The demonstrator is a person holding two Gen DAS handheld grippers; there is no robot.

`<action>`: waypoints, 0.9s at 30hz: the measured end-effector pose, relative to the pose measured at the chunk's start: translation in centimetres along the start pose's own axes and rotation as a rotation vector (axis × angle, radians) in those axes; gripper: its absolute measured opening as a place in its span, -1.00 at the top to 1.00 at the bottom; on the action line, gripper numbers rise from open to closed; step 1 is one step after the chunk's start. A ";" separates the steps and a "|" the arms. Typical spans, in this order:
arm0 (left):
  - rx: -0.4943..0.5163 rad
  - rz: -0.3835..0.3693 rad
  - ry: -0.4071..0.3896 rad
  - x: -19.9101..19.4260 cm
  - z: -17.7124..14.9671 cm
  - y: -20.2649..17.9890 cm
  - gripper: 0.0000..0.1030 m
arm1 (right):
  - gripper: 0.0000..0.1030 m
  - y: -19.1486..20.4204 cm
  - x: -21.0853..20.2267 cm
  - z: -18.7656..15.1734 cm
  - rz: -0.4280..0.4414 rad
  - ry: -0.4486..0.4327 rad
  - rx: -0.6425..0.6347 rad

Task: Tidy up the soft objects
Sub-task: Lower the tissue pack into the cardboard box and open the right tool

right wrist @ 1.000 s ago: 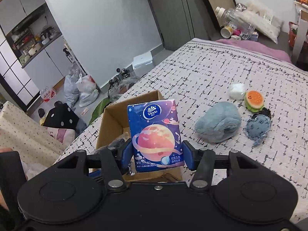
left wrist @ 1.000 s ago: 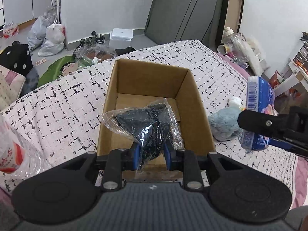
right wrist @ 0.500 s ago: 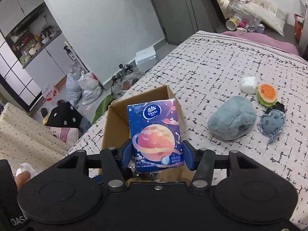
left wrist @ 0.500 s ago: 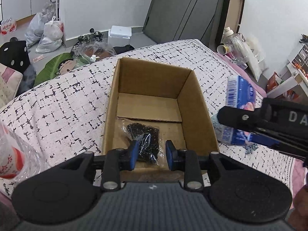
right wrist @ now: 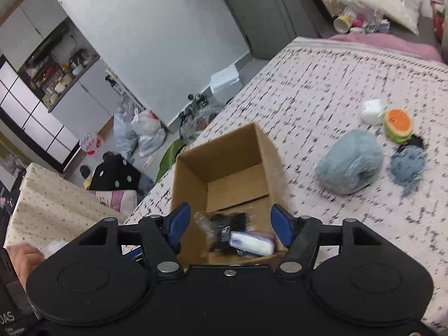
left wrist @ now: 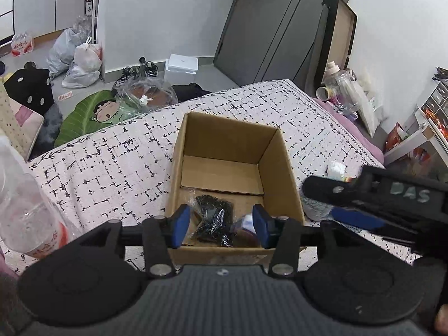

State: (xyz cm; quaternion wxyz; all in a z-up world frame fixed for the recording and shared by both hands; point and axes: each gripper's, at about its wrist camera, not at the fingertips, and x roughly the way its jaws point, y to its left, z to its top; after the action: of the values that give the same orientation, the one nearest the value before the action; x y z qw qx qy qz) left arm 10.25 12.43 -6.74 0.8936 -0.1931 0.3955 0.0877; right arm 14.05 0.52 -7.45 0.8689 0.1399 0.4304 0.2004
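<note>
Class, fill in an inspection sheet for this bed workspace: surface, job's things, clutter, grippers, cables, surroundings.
Surface: bed cover, pale with black dashes.
Job's things: cardboard box holds a black bagged item and a tissue pack; blue plush, blue fuzzy toy, burger toy and white ball lie outside.
Clutter: plastic bottle at the bed edge.
Grippers: left gripper and right gripper both opening, empty, over the box.
Cables: nothing seen.
Surroundings: bags on the floor, grey door.

Above the box (right wrist: 224, 162), the right gripper (right wrist: 229, 225) is opening, empty; tissue pack (right wrist: 252, 242) and black bag (right wrist: 224, 229) lie inside.
</note>
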 end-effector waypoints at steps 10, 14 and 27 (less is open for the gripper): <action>0.026 0.013 -0.016 -1.1 -0.1 -2.0 -0.18 | -0.45 -4.1 -3.4 -0.3 -0.072 -0.028 0.036; 0.042 0.038 -0.037 -1.7 -0.3 -3.6 -0.42 | -0.52 -5.6 -4.6 -0.1 -0.090 -0.037 0.048; 0.058 0.025 -0.012 -2.0 -2.6 -10.1 -0.46 | -0.58 -13.0 -8.7 -0.4 -0.114 -0.097 0.165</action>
State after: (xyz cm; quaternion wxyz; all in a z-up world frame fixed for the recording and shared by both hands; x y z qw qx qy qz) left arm 10.34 2.14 -4.04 0.9000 -0.1615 0.3951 0.0883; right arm 11.96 -14.98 -7.07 0.8843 0.1957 0.4100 0.1076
